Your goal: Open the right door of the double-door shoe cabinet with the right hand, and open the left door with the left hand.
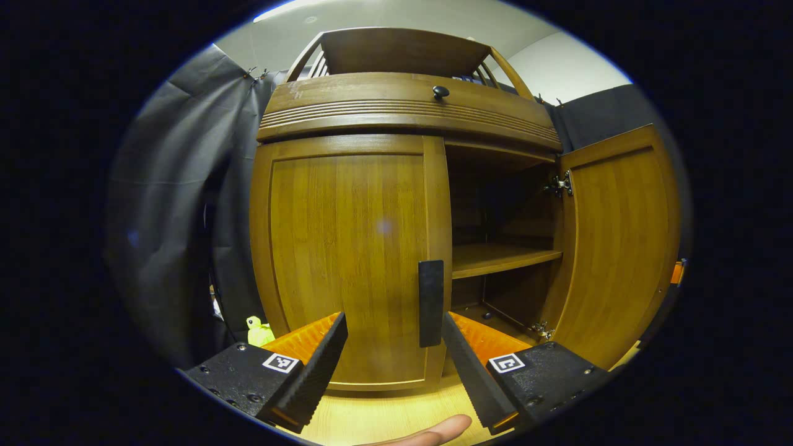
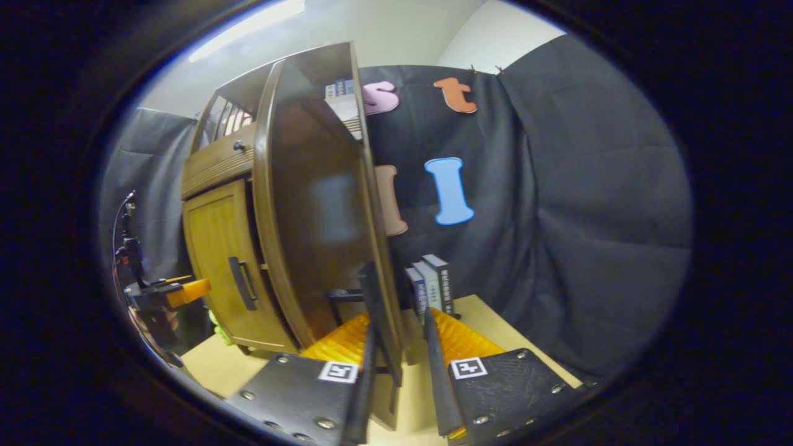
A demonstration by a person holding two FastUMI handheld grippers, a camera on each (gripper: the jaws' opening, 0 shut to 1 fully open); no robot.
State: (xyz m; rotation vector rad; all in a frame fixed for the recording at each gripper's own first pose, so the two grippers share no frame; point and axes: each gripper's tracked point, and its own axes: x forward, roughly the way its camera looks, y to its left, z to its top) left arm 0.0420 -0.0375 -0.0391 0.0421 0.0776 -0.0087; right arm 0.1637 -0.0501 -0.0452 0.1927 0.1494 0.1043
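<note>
The wooden shoe cabinet [image 1: 403, 111] stands straight ahead in the left gripper view. Its left door [image 1: 347, 260] is closed, with a black handle [image 1: 430, 303] on its right edge. My left gripper [image 1: 394, 322] is open just in front of that handle, which shows between the fingertips without touching them. The right door [image 1: 619, 248] is swung wide, baring the shelf [image 1: 502, 257]. In the right gripper view that right door [image 2: 316, 210] is nearly edge-on, and its black handle [image 2: 376, 310] runs between the fingers of my right gripper [image 2: 399, 325]. A gap shows beside the right finger [image 2: 437, 365].
A black knob [image 1: 440, 92] sits on the drawer above the doors. Books [image 2: 430, 282] stand on the table behind the open door. A yellow-green object [image 1: 257, 331] lies left of the cabinet. A person's fingertip [image 1: 433, 432] shows at the bottom edge. The left gripper [image 2: 183, 291] appears far left.
</note>
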